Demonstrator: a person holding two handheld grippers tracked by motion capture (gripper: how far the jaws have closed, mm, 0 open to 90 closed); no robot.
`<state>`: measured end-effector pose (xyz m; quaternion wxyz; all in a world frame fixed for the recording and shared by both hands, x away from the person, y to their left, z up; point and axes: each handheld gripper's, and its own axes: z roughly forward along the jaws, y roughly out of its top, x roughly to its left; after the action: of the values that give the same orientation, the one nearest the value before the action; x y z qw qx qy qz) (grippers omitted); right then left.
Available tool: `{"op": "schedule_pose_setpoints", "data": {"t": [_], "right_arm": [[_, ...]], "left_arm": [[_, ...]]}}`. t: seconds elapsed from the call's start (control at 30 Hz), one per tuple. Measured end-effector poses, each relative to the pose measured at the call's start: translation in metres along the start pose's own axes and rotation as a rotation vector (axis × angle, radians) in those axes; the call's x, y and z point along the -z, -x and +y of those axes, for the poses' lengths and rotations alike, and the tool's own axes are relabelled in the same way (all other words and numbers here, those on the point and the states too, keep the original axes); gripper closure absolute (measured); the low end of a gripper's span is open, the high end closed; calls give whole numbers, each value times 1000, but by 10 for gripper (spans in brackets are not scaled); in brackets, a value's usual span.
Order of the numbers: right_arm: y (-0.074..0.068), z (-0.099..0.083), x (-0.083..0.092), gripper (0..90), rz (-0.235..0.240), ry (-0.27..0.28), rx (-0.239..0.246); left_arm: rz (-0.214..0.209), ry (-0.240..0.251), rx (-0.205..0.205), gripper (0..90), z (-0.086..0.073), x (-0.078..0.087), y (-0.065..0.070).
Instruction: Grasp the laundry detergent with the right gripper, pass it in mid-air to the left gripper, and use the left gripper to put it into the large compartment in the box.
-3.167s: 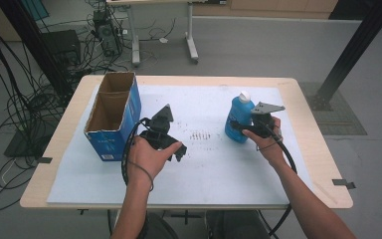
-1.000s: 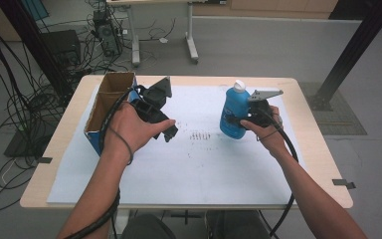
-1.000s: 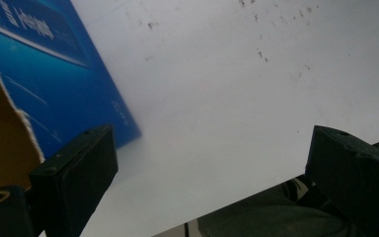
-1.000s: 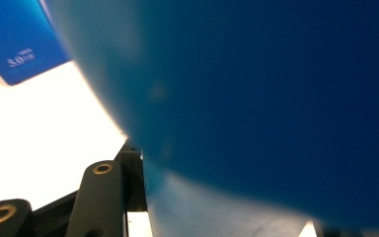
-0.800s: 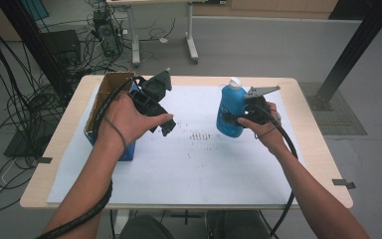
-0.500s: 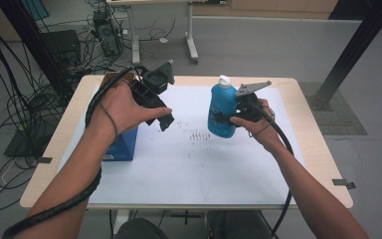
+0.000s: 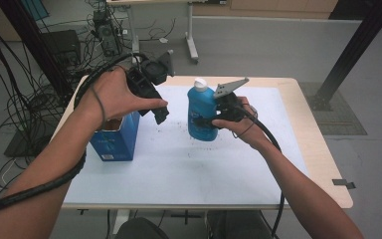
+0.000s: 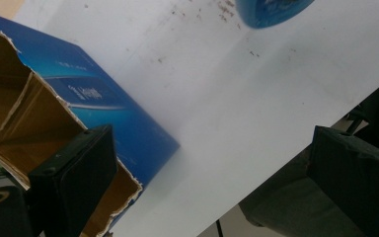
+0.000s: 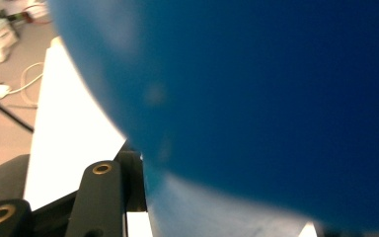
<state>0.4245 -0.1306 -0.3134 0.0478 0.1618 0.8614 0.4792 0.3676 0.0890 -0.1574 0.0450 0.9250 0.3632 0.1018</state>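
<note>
A blue bottle with a white cap stands upright in my right gripper, which is shut on its body; it seems to hang just above the white mat. Close up in the right gripper view, the bottle is a blurred blue mass against the jaws. A blue cardboard box with an open top stands at the left of the mat. Held high over the box's right side, my left gripper is open; in its own view the jaws stand wide apart with nothing between them, above the box.
Dark specks dot the mat near its middle. The wooden table's edge runs along the right. Bundles of cables hang at the left; another desk's legs and a black post stand behind.
My right gripper has carried the bottle left toward the middle and a little upward. My left gripper has risen from beside the box to above it.
</note>
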Motion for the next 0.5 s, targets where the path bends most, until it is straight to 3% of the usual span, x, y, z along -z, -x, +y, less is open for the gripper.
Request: {"op": "schedule_pose_setpoints", "data": {"t": [0.13, 0.23, 0.5], "right_arm": [[-13, 11, -11, 445, 74, -8, 48], [-17, 14, -15, 446, 100, -15, 65], [-32, 22, -26, 445, 188, -25, 131]], "left_arm": [[3, 15, -63, 53, 2, 10, 1], [16, 30, -95, 53, 4, 17, 1], [-13, 61, -195, 51, 9, 28, 5]]}}
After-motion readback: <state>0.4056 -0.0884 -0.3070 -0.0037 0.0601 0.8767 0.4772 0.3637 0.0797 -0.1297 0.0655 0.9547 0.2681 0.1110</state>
